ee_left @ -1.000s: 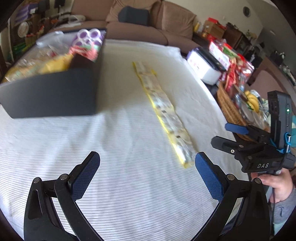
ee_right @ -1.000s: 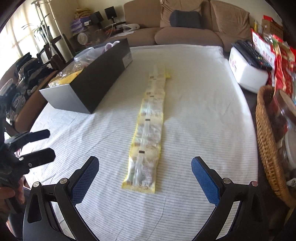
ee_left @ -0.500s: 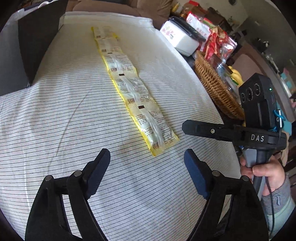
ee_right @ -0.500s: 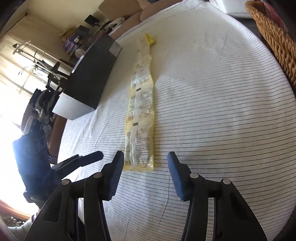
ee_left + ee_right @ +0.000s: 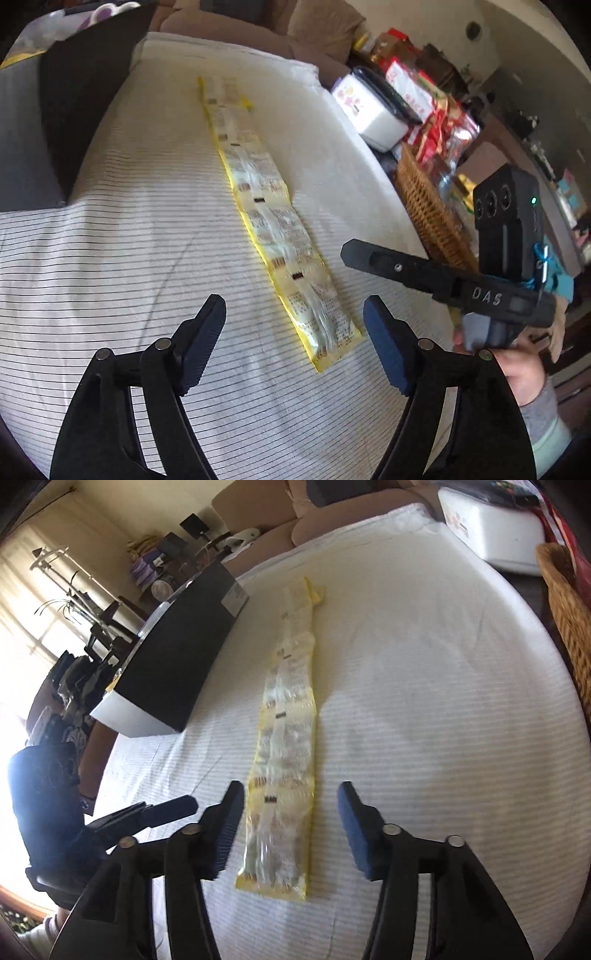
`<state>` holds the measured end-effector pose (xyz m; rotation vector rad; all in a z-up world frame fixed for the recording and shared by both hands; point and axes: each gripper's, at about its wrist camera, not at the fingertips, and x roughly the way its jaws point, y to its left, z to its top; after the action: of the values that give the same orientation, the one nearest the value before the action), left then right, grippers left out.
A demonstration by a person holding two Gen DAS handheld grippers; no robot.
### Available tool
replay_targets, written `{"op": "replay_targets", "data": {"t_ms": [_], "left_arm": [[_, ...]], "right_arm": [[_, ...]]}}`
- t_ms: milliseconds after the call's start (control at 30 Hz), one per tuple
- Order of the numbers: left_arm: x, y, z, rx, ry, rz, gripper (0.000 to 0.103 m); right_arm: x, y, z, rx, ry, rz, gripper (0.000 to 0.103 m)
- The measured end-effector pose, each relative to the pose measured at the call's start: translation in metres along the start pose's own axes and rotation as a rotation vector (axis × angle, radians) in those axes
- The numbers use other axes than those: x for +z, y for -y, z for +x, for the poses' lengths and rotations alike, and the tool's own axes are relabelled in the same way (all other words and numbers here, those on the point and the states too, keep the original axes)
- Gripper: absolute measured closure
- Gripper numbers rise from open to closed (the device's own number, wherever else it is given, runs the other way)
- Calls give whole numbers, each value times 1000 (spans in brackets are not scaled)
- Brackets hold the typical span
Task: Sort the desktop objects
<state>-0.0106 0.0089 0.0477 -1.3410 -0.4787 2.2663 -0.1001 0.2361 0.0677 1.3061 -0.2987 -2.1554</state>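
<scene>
Left gripper point(image 5: 294, 332) jaws were seen released, nothing held, near end of the sachet strip point(image 5: 275, 236) lying between the pads. Right gripper point(image 5: 291, 825) jaws were likewise spread wide, empty, the strip's near end framed between them, contact not discernible. The strip was laid flat on the striped bench point(image 5: 110, 258), running from 6 toward 12 o'clock in the right wrist view. A black box point(image 5: 177, 657) was noted at 10 o'clock, a wicker basket point(image 5: 569, 616) at 2 o'clock, a white container point(image 5: 369, 110) beyond.
</scene>
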Motion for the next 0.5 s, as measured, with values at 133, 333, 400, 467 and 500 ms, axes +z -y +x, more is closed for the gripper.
{"op": "replay_targets", "data": {"t_ms": [133,333,400,467,500], "left_arm": [[12,-32,-30,19,67,-88,28],[14,-50,-31,17,40,-153,28],[14,-45,-27,-3,26,-144,28],[12,-37,-23,-11,14,-128,28],[10,-34,-23,-12,10,-122,28]], "right_arm": [[0,-27,22,-92,-18,-110,33],[-35,-53,33,-298,-85,-267,33],[-43,-53,34,-328,-86,-284,32],[-49,-54,33,-349,-78,-316,34],[-51,-57,34,-359,-74,-345,37]]}}
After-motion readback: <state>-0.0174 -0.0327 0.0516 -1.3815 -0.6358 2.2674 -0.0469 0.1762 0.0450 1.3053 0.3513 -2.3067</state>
